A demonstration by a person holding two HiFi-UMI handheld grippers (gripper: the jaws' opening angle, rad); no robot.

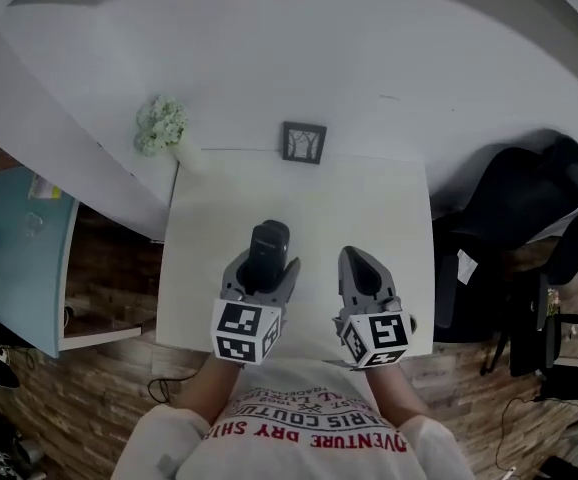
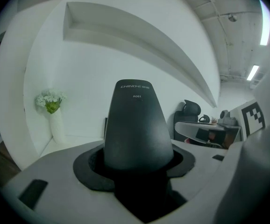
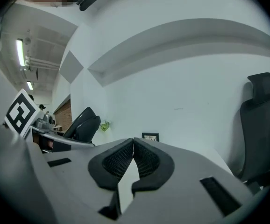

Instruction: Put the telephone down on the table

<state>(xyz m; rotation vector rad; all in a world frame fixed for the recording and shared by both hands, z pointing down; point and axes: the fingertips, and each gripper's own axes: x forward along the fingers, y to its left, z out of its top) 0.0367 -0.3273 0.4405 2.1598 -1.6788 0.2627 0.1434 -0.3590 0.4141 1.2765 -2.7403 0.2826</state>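
Dim, grey and low in contrast all round, with soft even light, a pale glow on the wall and only faint shadow on the table. Lit from ceiling strips, bright and slightly flared in both gripper views. Bowed hard by fisheye lenses, black at the corners, soft and smeared in the nearest foreground, with the phone dark and nearly featureless but for small legible print.
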